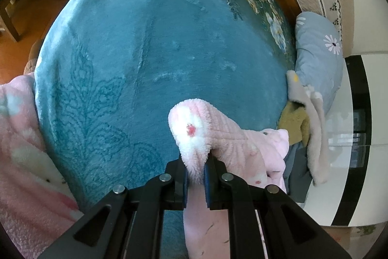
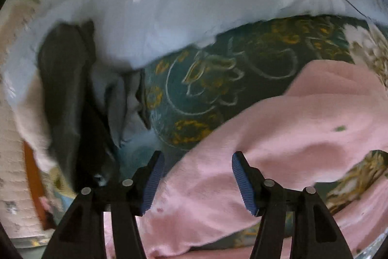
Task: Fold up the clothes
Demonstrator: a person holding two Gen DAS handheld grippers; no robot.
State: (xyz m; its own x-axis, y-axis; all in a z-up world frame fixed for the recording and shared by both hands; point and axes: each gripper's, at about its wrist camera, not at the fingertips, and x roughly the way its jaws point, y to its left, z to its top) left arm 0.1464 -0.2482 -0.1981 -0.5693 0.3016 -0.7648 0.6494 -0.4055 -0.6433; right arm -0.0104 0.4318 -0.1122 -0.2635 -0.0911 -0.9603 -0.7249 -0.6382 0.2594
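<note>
A pink fleece garment (image 1: 232, 137) with a white flower patch lies on the teal plush blanket (image 1: 145, 52) that covers the bed. My left gripper (image 1: 196, 162) is shut on a fold of this garment, and the fabric bulges up between the two pads. In the right wrist view, which is blurred, the pink garment (image 2: 291, 125) spreads over the patterned part of the blanket (image 2: 206, 89). My right gripper (image 2: 197, 162) stands open just above it, pointing steeply down. Pink fabric shows in the gap, and neither blue pad presses on it.
A light blue pillow with daisies (image 1: 317, 52) (image 2: 145, 16) lies along the bed's edge. Beside it are a grey fluffy piece (image 1: 315, 125), an olive one (image 1: 294, 120) and dark clothes (image 2: 65, 89). Another pink fleece piece (image 1: 21, 149) lies at the left; a wooden chair (image 1: 17, 9) stands beyond.
</note>
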